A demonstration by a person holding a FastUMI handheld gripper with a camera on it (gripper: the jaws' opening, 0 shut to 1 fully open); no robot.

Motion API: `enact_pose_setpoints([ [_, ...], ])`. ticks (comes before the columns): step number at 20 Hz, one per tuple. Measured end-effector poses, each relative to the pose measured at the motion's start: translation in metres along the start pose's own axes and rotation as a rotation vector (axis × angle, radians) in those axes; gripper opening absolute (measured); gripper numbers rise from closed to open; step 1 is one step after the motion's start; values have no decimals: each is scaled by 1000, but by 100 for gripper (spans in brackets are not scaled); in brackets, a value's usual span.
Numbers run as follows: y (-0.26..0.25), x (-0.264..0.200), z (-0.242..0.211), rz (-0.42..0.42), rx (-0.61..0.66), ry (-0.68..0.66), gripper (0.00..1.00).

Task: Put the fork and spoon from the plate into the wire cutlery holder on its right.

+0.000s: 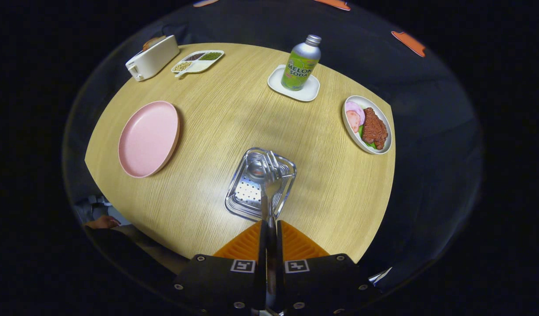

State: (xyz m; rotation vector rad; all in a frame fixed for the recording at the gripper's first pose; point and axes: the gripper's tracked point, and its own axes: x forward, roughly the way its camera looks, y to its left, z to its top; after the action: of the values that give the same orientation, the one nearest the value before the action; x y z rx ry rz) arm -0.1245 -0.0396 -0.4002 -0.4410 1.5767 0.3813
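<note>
The gripper (269, 228), fingers pressed on the fork (269, 175), hangs over the wire holder (240, 199) with bare table (216, 118) all round. The pink plate (148, 138) lies well apart to one side, the food plate (367, 125) to the other, and the bottle (301, 63) and toaster (153, 57) stand far beyond.

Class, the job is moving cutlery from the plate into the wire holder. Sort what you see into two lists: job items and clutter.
Job items: metal fork clamped in the gripper; steel spoon in the wire cutlery holder; round pink plate.

Clutter: green soda bottle on white square tray; white toaster; divided snack dish; plate of meat.
</note>
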Motion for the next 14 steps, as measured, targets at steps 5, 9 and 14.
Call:
enact_pose_setpoints([
  [5, 2, -7, -4, 10, 15, 21, 12],
  [9, 1, -14, -11, 20, 4, 37, 11],
  [14, -5, -10, -8, 10, 5, 43, 12],
])
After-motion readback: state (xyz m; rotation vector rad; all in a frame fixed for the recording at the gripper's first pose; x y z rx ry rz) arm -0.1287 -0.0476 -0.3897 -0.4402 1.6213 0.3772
